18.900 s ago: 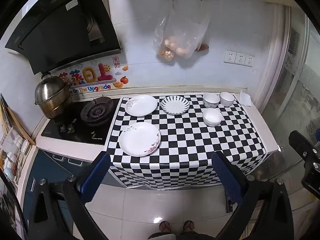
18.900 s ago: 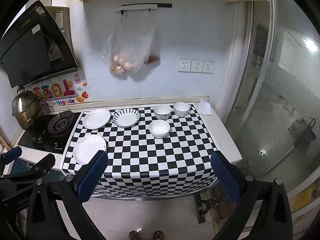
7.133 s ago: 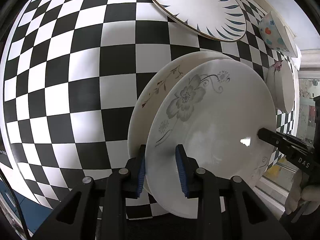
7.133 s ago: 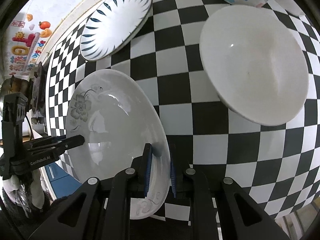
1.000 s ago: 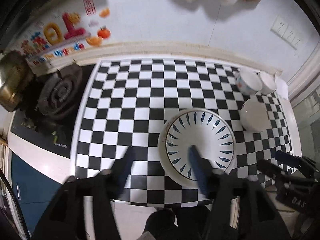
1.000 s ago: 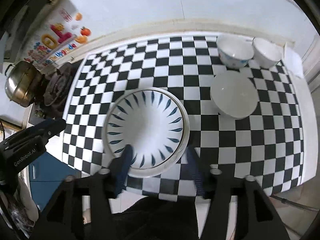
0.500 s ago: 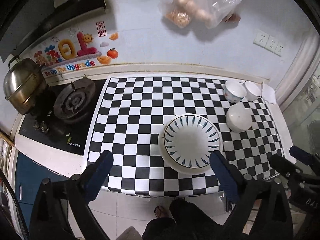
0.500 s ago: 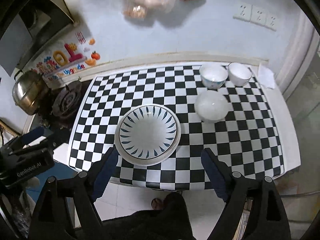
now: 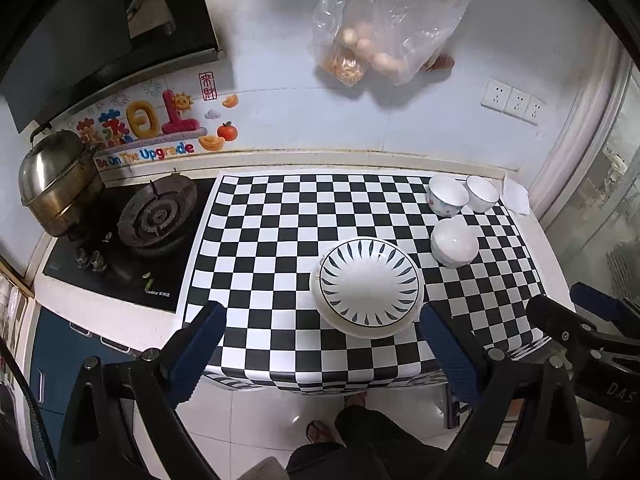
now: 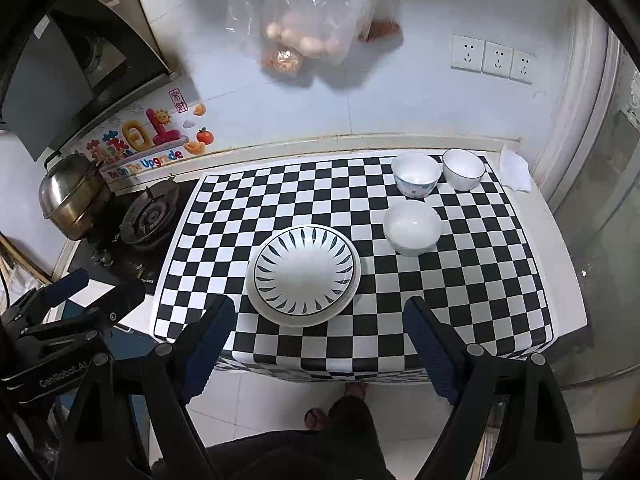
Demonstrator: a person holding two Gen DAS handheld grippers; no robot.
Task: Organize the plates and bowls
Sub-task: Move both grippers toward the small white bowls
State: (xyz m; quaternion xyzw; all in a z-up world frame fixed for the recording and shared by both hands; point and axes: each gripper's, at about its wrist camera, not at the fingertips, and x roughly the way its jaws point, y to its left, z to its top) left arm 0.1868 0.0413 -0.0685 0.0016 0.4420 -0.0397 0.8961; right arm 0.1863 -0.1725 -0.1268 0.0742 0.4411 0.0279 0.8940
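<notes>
A stack of plates (image 9: pixel 368 286) with a blue-leaf-patterned plate on top sits on the checkered counter (image 9: pixel 272 248), near its front edge; it also shows in the right wrist view (image 10: pixel 304 274). Three bowls stand at the back right: a plain white bowl (image 9: pixel 454 242) (image 10: pixel 412 227), a blue-dotted bowl (image 9: pixel 446 199) (image 10: pixel 415 174) and a white bowl with a dark rim (image 9: pixel 482 198) (image 10: pixel 463 169). My left gripper (image 9: pixel 324 354) is open and empty, high above and in front of the counter. My right gripper (image 10: pixel 320 346) is open and empty, likewise raised back.
A gas hob (image 9: pixel 156 216) with a steel pot (image 9: pixel 56 188) lies left of the counter. A plastic bag of food (image 9: pixel 376 32) hangs on the wall. A folded tissue (image 9: pixel 516 198) lies at the far right corner. A glass door (image 10: pixel 600 220) borders the right.
Both grippers have pulled further up and back from the counter, so the plate stack and bowls look smaller. The dishes have not moved.
</notes>
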